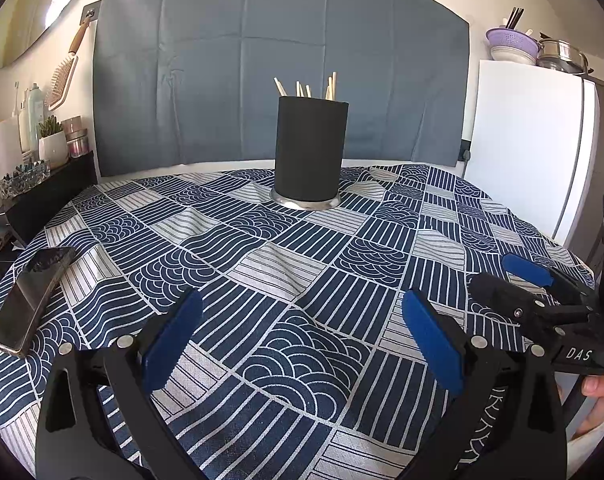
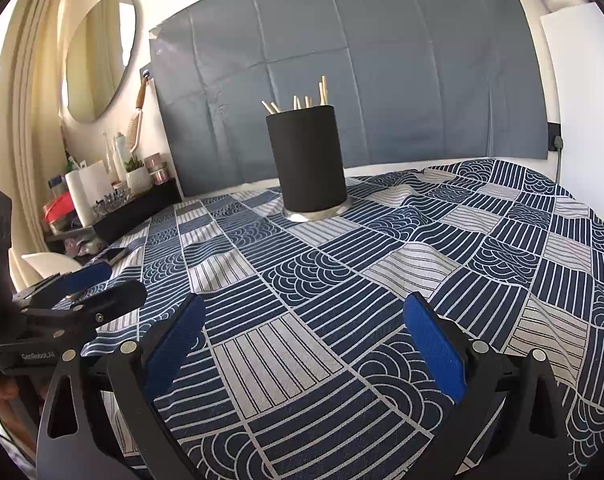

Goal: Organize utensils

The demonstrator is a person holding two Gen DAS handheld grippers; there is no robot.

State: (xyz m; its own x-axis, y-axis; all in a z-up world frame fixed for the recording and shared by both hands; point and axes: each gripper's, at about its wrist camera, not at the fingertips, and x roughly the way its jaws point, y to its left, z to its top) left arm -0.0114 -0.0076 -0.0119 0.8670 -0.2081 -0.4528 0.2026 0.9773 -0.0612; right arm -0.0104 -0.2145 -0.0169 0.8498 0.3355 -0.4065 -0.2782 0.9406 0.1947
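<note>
Blue-and-white patterned tablecloth (image 1: 285, 264) covers table, grey sheet (image 1: 277, 60) on wall behind. Left gripper (image 1: 302, 336) jaws spread wide, nothing between blue pads, hovering over near cloth. Right gripper (image 2: 302, 336) jaws likewise wide apart, empty, just beside left one. Further out, black cylindrical holder (image 1: 310, 153) stands upright on silver base at table's far middle, wooden utensil ends (image 1: 308, 86) sticking out of top. Phone (image 1: 29, 300) lies at left table edge. White fridge (image 1: 530, 148) at right.
</note>
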